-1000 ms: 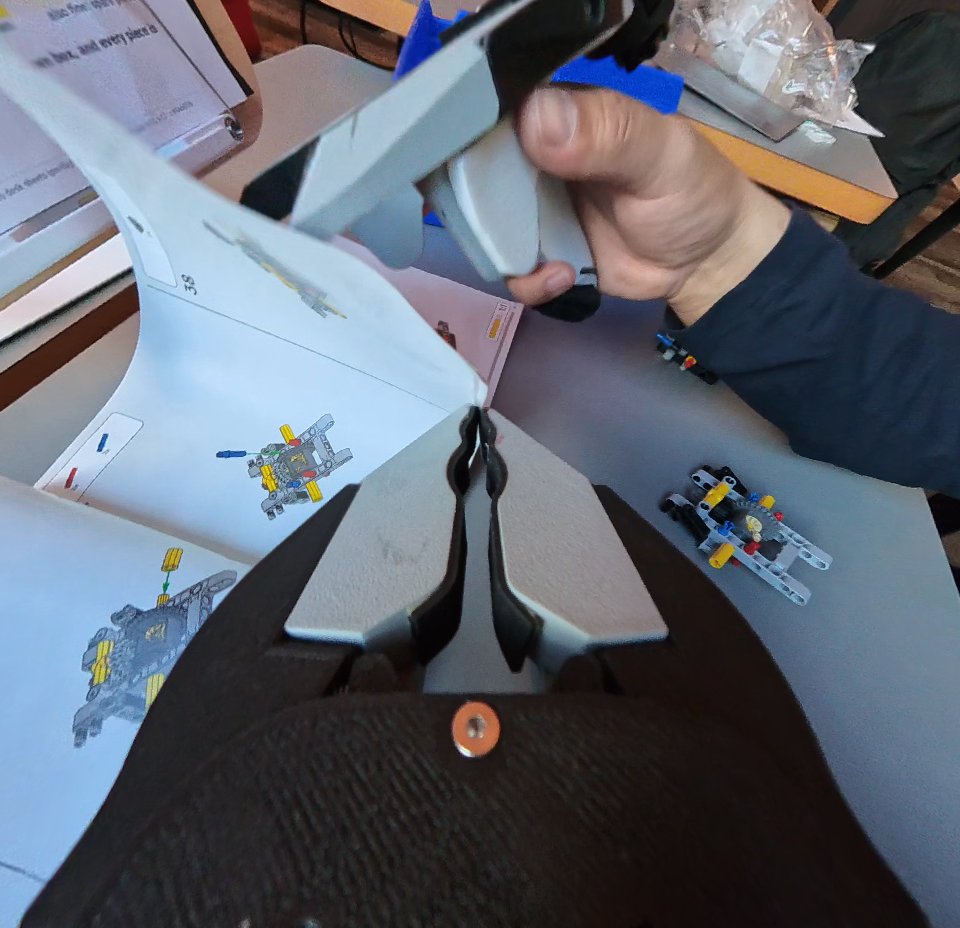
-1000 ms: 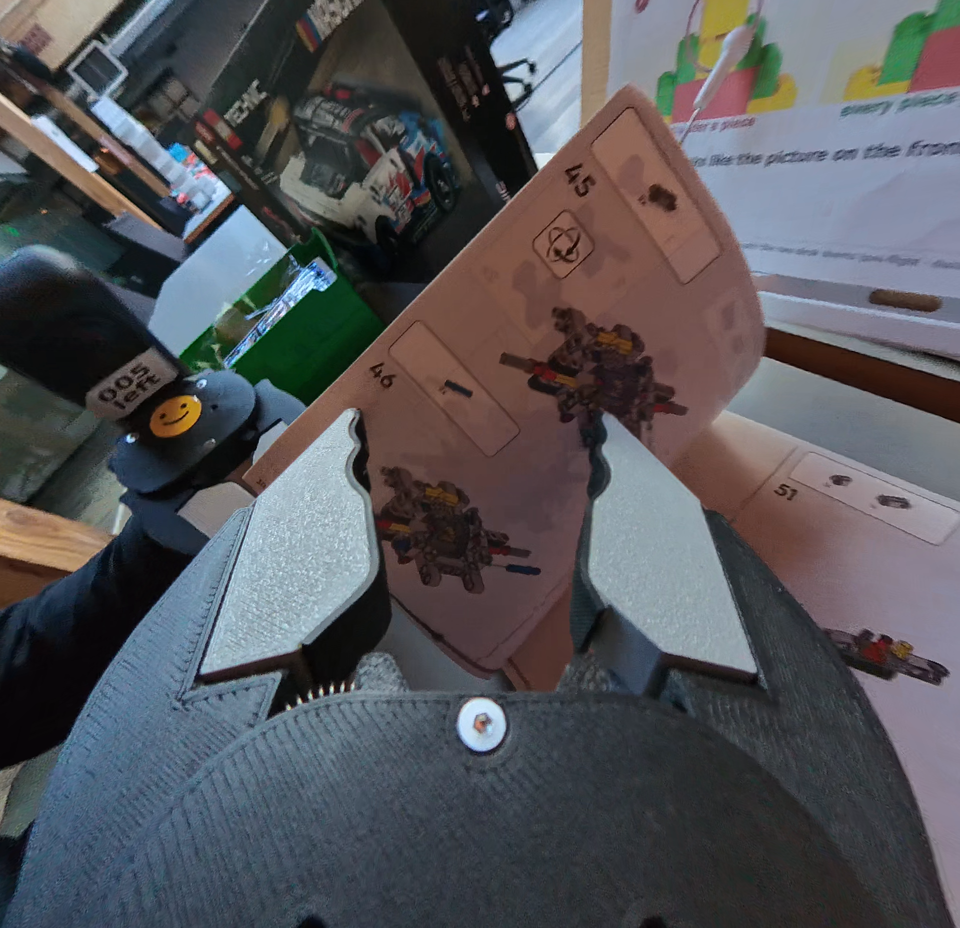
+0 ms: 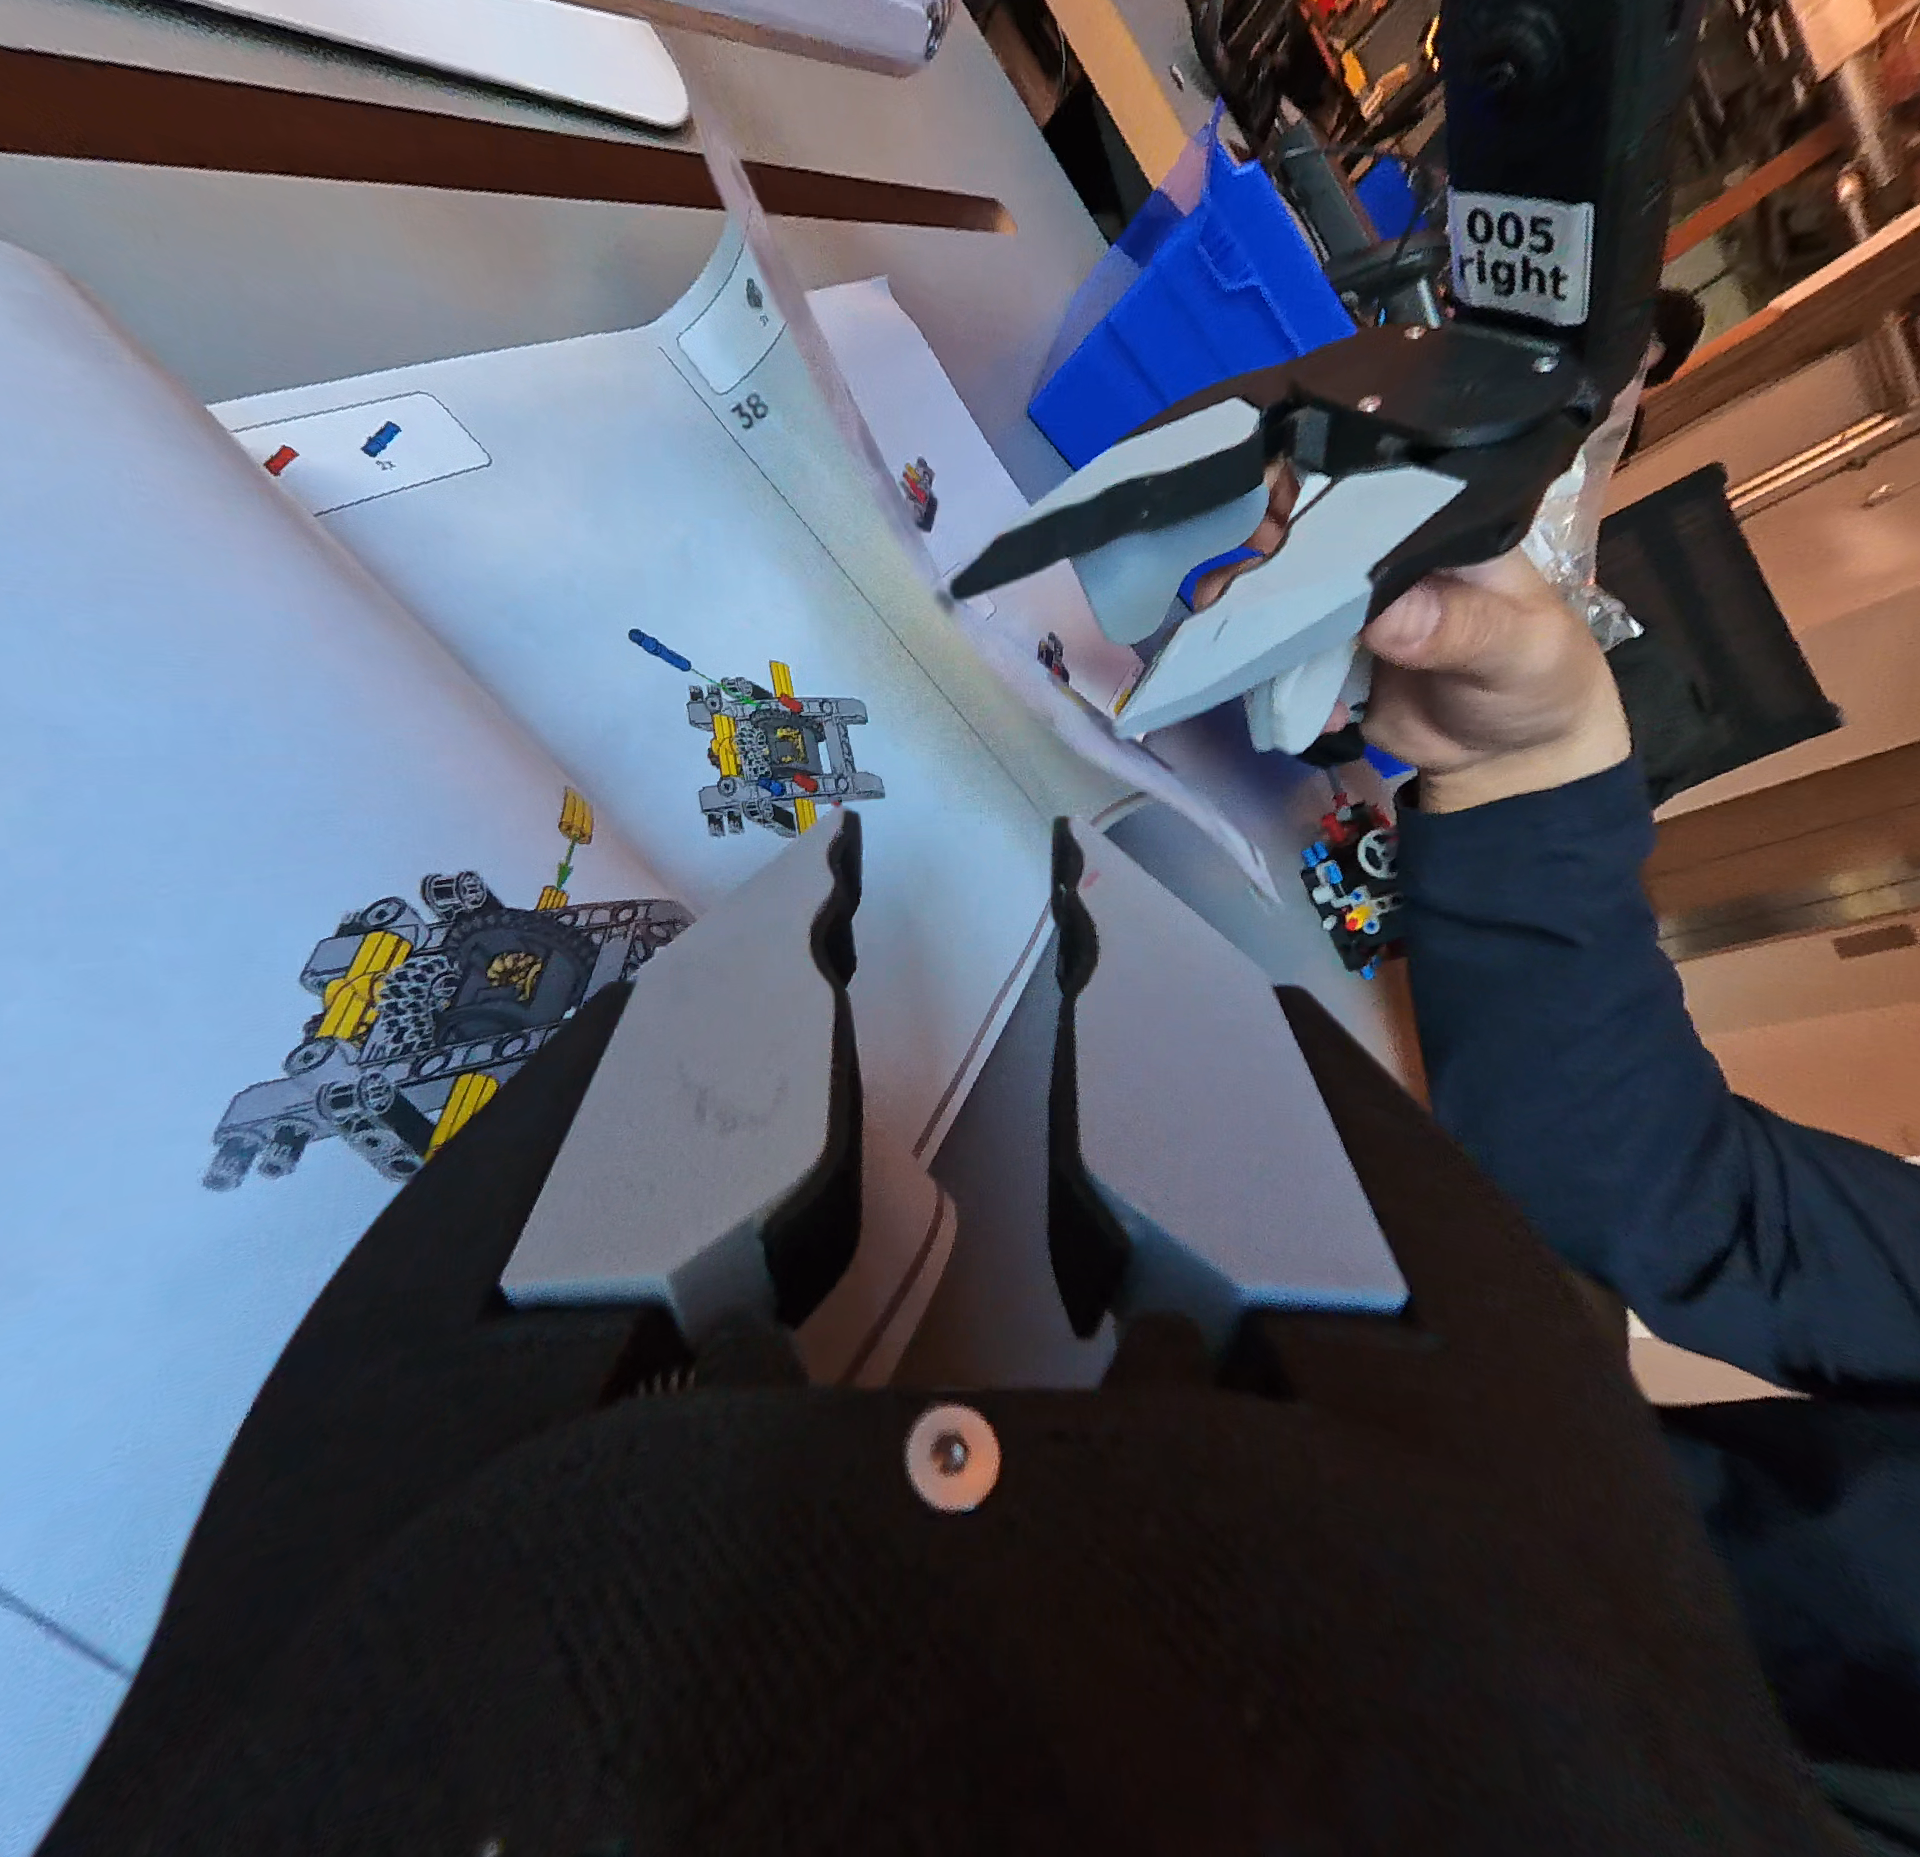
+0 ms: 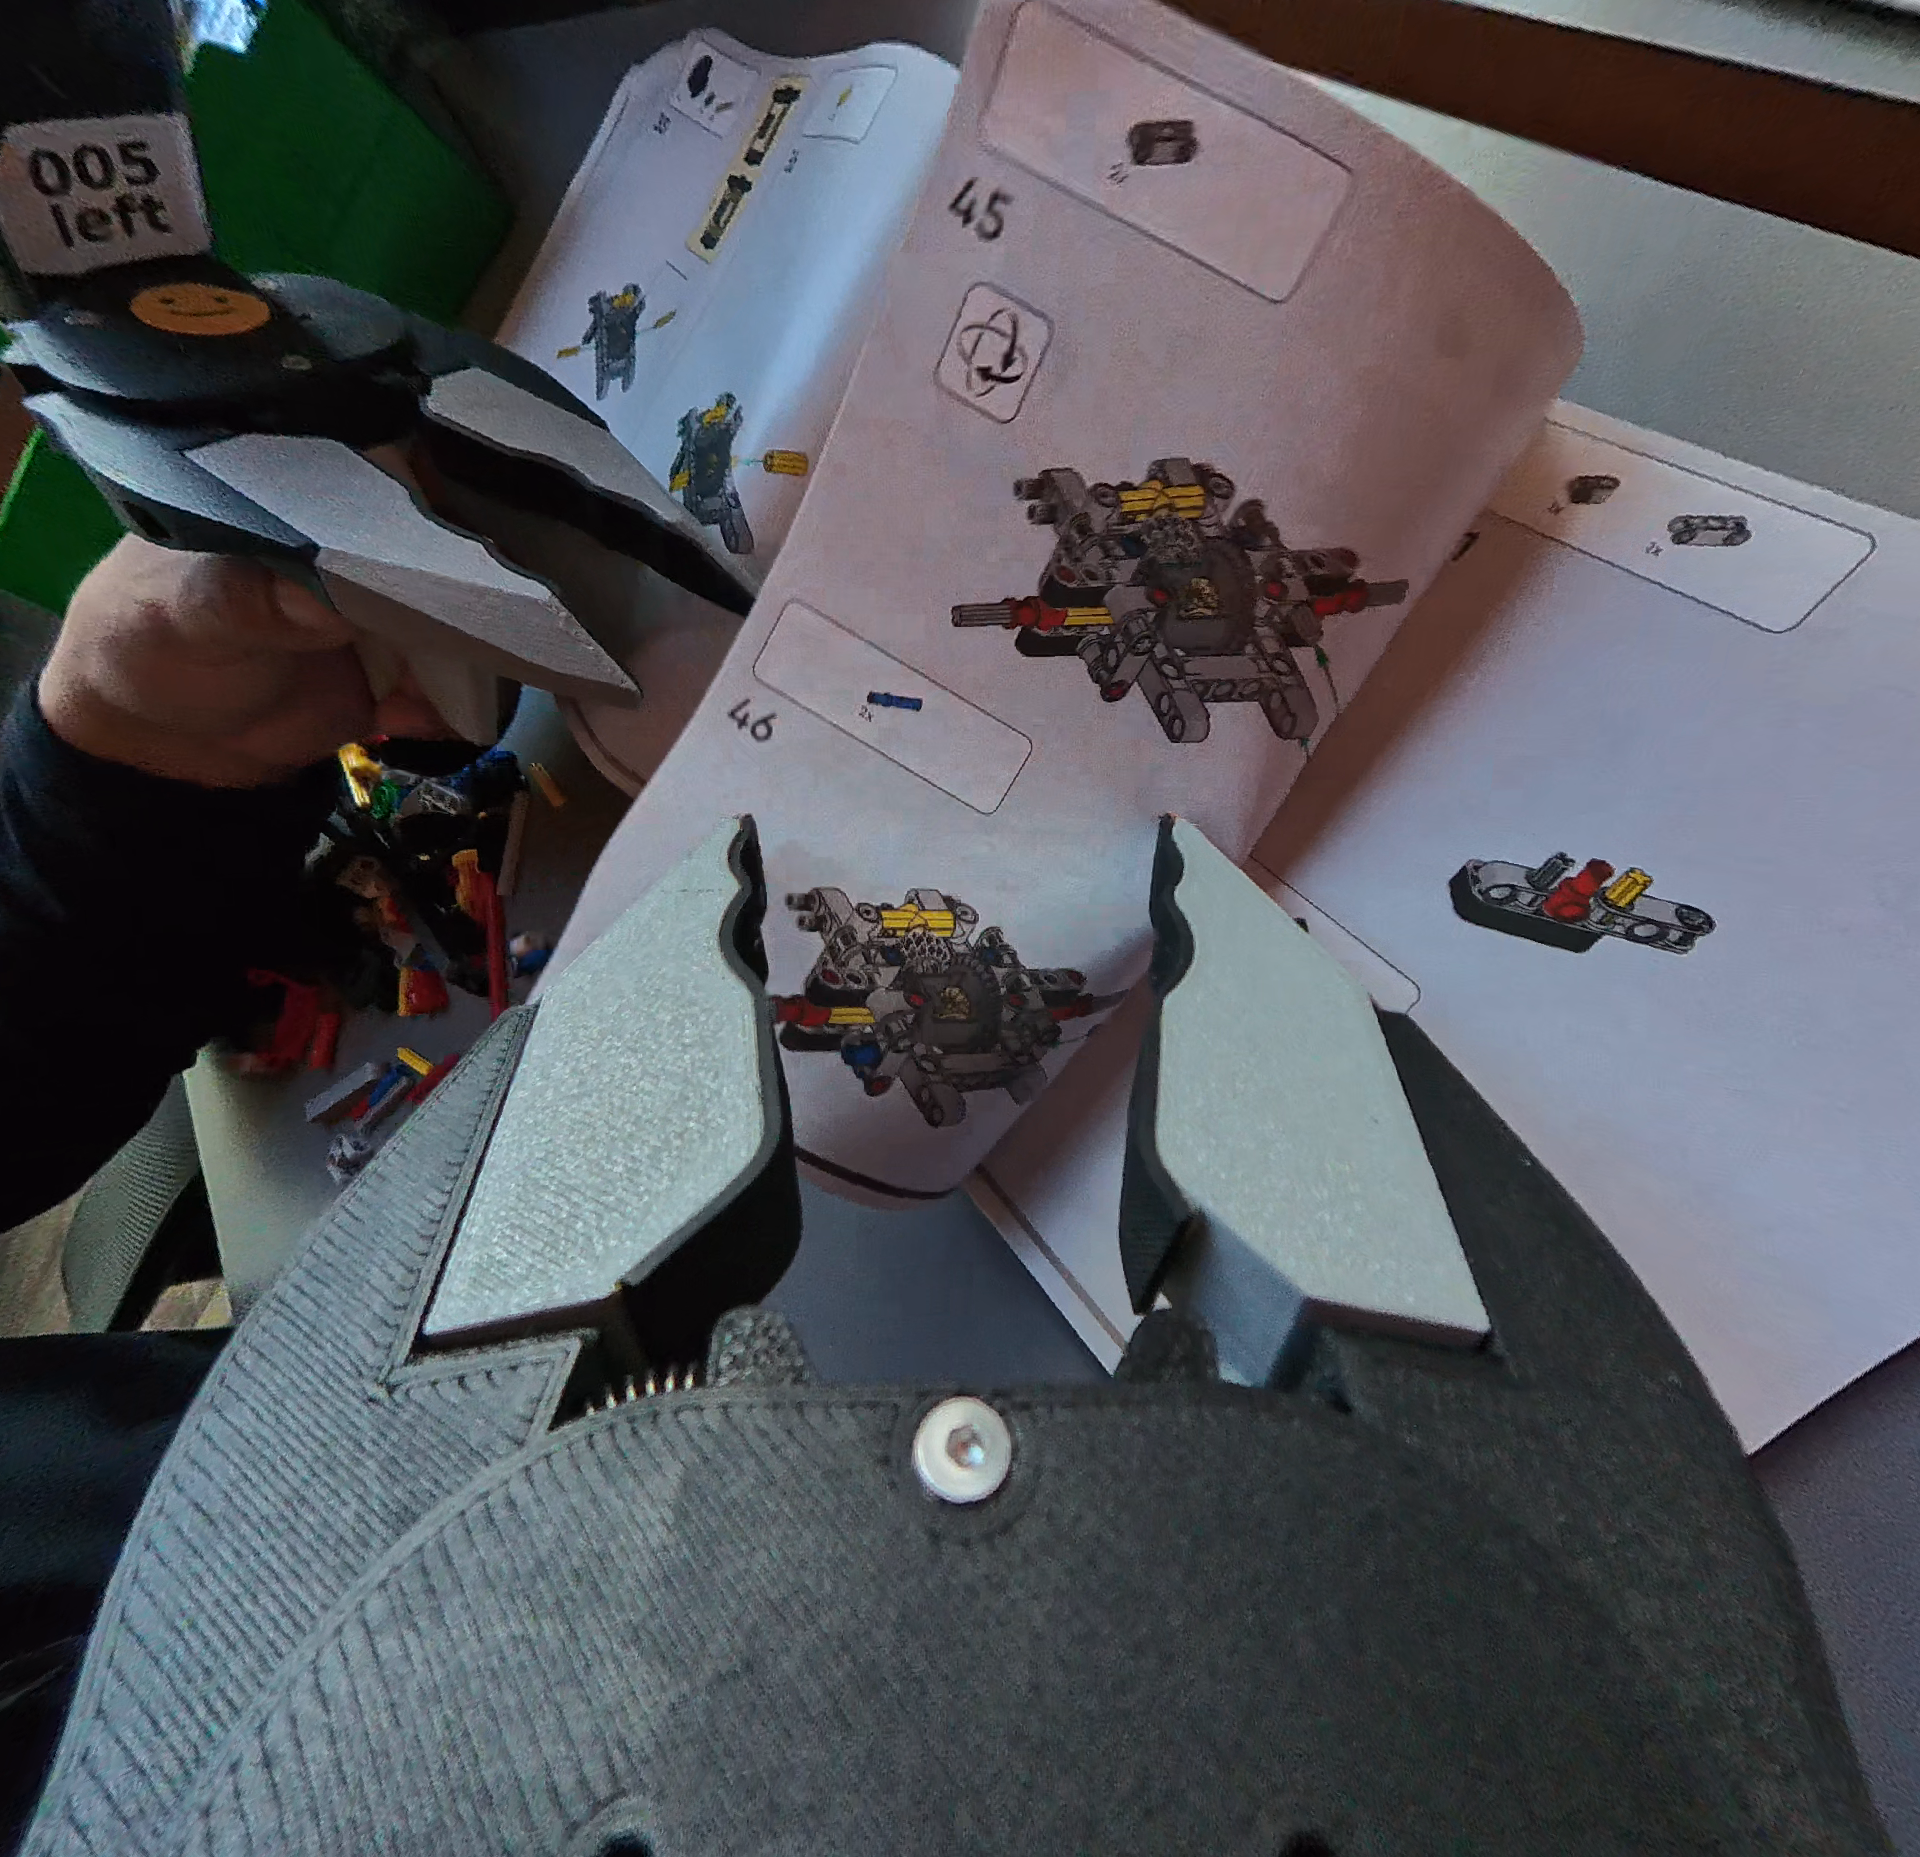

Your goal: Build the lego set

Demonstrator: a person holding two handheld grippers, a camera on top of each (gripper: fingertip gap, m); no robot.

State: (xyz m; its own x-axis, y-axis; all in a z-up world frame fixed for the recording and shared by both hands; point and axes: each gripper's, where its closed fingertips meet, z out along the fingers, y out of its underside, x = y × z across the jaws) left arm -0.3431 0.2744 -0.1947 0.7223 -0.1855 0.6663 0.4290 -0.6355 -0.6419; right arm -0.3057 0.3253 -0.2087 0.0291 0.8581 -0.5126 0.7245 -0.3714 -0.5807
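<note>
Grey table (image 4: 1714,280) underneath, mostly covered by an open instruction booklet (image 3: 520,581), its near corner cut off by the camera mount. One booklet page (image 4: 1195,436) curling upright mid-spread, hiding the sheets behind it. Left gripper (image 3: 954,851) low over the booklet's near-right part, jaws parted, only paper showing between them, nothing pinched. Right gripper (image 4: 956,841) close over the curled page, jaws spread wide and bare; contact of the far fingertip (image 3: 966,581) with the page hard to judge through blur. Loose coloured bricks (image 4: 416,893) heaped left, half behind a sleeve. Small brick assembly (image 3: 1351,903) right, partly hidden likewise.
</note>
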